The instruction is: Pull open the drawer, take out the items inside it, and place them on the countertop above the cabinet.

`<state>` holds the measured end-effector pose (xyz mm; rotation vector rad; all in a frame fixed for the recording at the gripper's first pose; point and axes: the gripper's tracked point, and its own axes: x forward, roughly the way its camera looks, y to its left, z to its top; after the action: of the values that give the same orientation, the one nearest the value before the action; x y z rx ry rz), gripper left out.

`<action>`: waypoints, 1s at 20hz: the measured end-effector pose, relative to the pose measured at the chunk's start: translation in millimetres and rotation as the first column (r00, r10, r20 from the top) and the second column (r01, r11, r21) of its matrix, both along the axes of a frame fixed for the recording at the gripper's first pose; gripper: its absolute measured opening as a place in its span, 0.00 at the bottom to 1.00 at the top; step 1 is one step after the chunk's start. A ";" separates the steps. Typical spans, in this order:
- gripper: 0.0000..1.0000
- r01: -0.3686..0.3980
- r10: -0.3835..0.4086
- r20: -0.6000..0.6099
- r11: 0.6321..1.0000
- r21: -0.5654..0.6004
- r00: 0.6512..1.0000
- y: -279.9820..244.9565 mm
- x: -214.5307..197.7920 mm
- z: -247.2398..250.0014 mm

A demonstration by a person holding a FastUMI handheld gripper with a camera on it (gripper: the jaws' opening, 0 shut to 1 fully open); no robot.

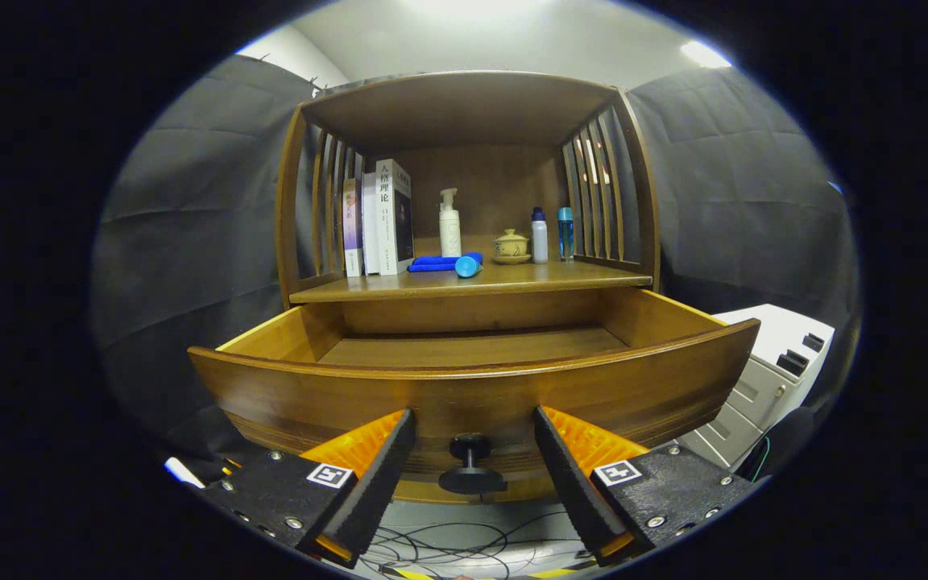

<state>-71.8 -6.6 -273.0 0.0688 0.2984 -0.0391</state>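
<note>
The wooden drawer (pixel 472 395) stands pulled out of the cabinet, and the part of its floor that I can see is bare. Its black knob (pixel 471 465) sits between my fingers, clear of both. My gripper (pixel 474 420) is open, with the fingertips close to the drawer front on either side of the knob. On the countertop (pixel 512 282) above the drawer lie a folded blue cloth (pixel 434 263) and a blue cylinder (pixel 468 264) on its side.
Several books (pixel 379 217) stand at the countertop's left. A white pump bottle (pixel 449 223), a lidded ceramic cup (pixel 511 246) and two small bottles (pixel 553 234) stand farther back. A white machine (pixel 770 370) sits right of the drawer. Cables (pixel 464 548) lie on the floor below.
</note>
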 end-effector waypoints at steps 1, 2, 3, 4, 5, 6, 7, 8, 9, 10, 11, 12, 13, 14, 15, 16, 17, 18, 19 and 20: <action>0.93 -0.001 0.001 -0.001 1.000 -0.001 1.000 -0.8 2.5 -0.1; 0.93 -0.002 0.002 -0.002 1.000 -0.005 1.000 -1.1 4.3 0.4; 0.93 -0.003 0.003 -0.006 1.000 -0.005 1.000 -1.1 5.5 -0.3; 0.93 -0.003 0.003 -0.006 1.000 -0.002 1.000 -1.1 7.8 0.6; 0.93 -0.003 0.003 -0.009 1.000 0.000 1.000 -1.2 10.2 0.1; 0.93 -0.004 0.004 -0.009 1.000 0.000 1.000 -1.5 13.6 0.4; 0.93 -0.006 0.005 -0.011 1.000 -0.002 1.000 -1.7 16.7 -0.1; 0.93 -0.006 0.006 -0.010 1.000 -0.001 1.000 -2.3 21.2 0.4; 0.93 -0.007 0.007 -0.011 1.000 -0.001 1.000 -2.4 24.7 0.1; 0.93 -0.007 0.007 -0.009 1.000 -0.002 1.000 -2.6 29.8 0.7; 0.93 -0.006 0.006 -0.005 1.000 -0.002 1.000 -2.5 34.3 1.9; 0.93 -0.005 0.005 0.005 1.000 -0.002 1.000 -3.0 40.4 4.9; 0.93 -0.002 0.002 0.008 1.000 -0.003 1.000 -3.3 46.4 4.9; 0.93 -0.006 0.006 -0.009 1.000 -0.003 1.000 -3.0 48.7 -0.6; 0.93 -0.005 0.005 -0.001 1.000 -0.002 1.000 -3.3 58.1 1.1; 0.93 -0.004 0.004 -0.005 1.000 -0.001 1.000 -3.5 60.4 0.0; 0.93 -0.004 0.004 -0.002 1.000 -0.002 1.000 -3.1 65.9 0.1; 0.93 -0.003 0.003 0.000 1.000 -0.006 1.000 -3.4 71.1 0.2; 0.93 -0.003 0.003 0.001 1.000 -0.008 1.000 -3.5 76.4 -1.2; 0.93 -0.003 0.003 0.003 1.000 -0.006 1.000 -3.7 81.8 -1.7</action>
<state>9.9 -10.3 -274.7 0.0620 0.2951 -0.0370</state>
